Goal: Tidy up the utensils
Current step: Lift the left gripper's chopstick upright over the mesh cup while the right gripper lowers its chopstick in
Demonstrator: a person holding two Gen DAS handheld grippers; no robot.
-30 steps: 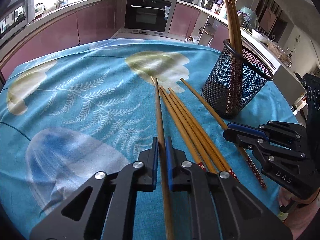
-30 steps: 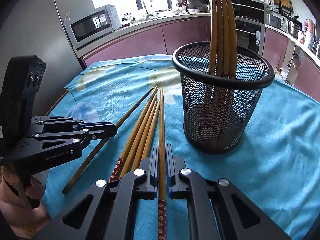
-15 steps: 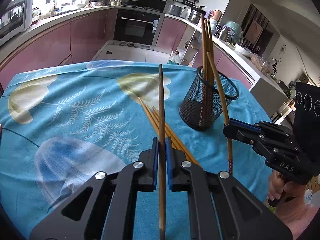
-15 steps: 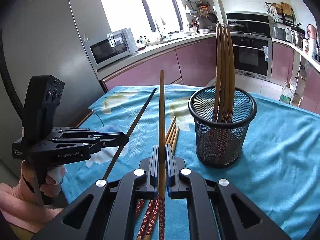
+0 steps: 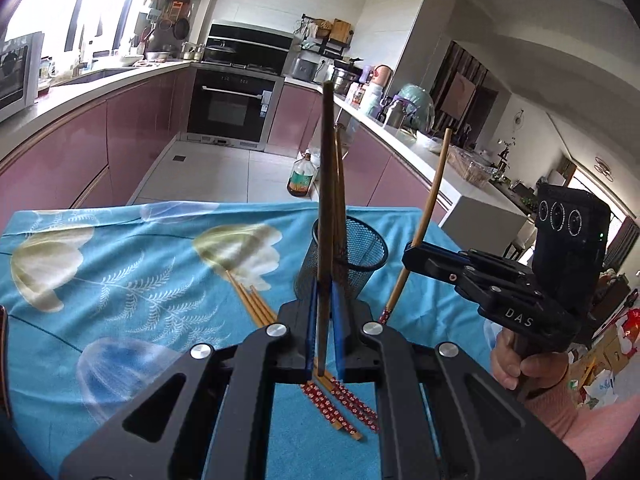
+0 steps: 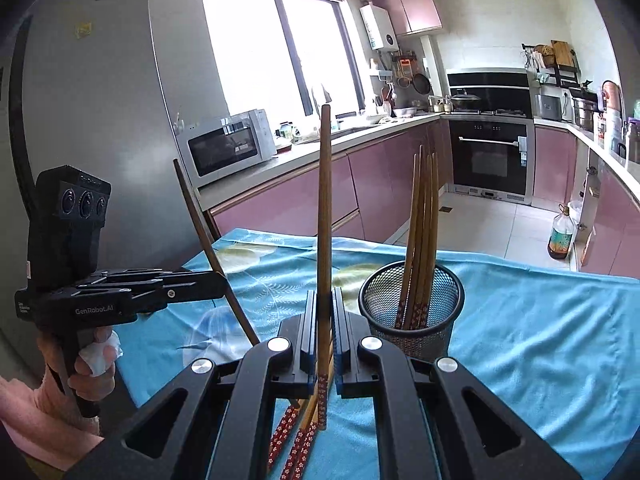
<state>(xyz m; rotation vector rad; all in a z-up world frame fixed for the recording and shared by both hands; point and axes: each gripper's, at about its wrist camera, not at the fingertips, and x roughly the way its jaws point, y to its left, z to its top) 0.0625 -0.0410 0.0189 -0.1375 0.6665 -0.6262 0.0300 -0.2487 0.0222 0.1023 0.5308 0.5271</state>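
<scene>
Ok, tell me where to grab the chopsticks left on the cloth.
Take one of the loose chopsticks at mid-shaft, coming from above with the jaws across it. They lie flat and bunched side by side on the blue cloth, so probably start with an outer one.

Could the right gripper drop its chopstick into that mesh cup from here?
Probably yes. The right gripper holds its chopstick nearly upright, the mesh cup is close by, its mouth open beside the chopsticks already inside.

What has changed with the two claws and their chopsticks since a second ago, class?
Both claws lifted their chopsticks off the cloth and tipped them upright: the left claw with its chopstick, the right claw with its chopstick. Both grips stayed shut. The mesh holder and loose chopsticks stayed put.
</scene>
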